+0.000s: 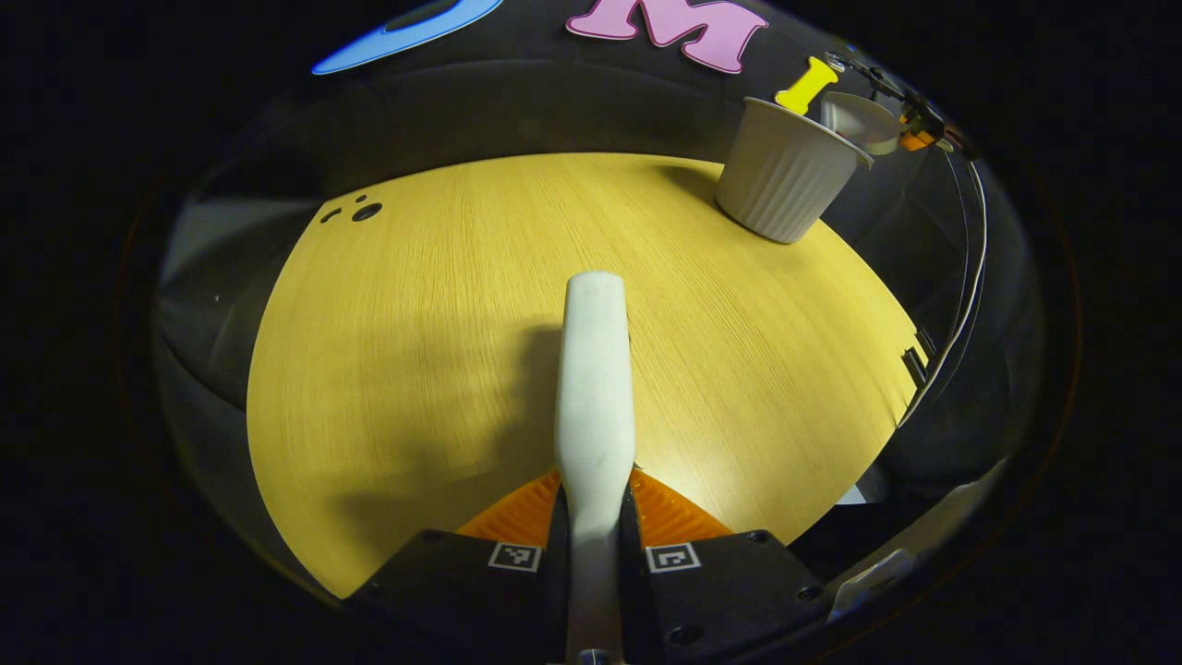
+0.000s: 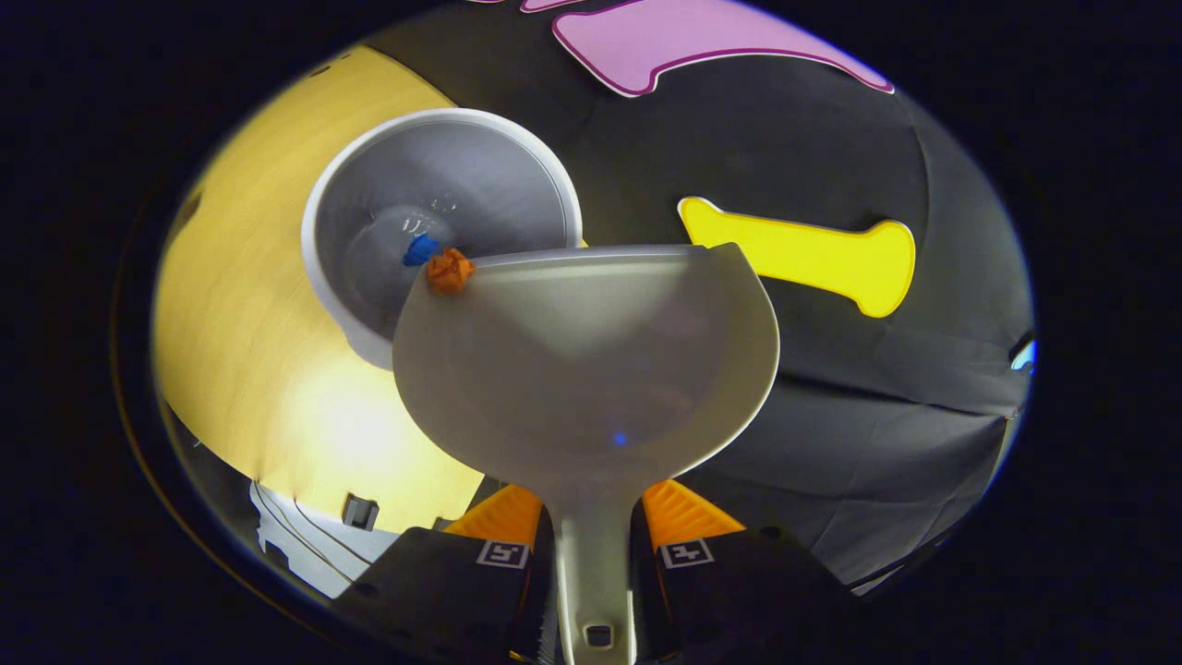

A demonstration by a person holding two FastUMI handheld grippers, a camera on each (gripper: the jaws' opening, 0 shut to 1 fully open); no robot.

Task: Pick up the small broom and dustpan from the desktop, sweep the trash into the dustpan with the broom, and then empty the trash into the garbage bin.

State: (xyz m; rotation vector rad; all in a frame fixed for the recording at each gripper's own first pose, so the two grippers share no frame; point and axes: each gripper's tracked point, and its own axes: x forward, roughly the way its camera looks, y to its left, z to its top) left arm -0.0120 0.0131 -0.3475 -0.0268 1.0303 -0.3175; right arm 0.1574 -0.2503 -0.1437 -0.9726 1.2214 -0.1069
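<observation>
Right gripper view: my right gripper [image 2: 591, 526] is clenched on the dustpan [image 2: 591, 369] handle, both fingers pressing the narrow stem at bottom centre. Pan is pale grey-white plastic, wide scoop shape, flat front lip across mid-frame, smooth inside with a soft shadow wedge in the middle. It's held up with the lip's left corner over the garbage bin [image 2: 434, 222] mouth, upper left of centre. A crumpled orange scrap [image 2: 449, 271] sits right at that corner of the lip (can't tell if it's resting on the pan or already off it). Bin is a white round tub, smooth inner wall, a blue scrap [image 2: 420, 249] lying at its bottom. Bin stands on the yellow wood-grain desktop [image 2: 249, 351] at frame left. Left gripper view: my left gripper [image 1: 596, 517] grasps the small broom [image 1: 595, 388] by its white handle, fingers tight on both sides; the handle runs straight up from bottom centre, rounded end over the desktop [image 1: 416, 351], bristles hidden from me. Same bin [image 1: 785, 171] shows upper right, ribbed outer wall, tapering down, near the desk's far edge. The dustpan [image 1: 861, 120] hangs just above its rim on the right side.
</observation>
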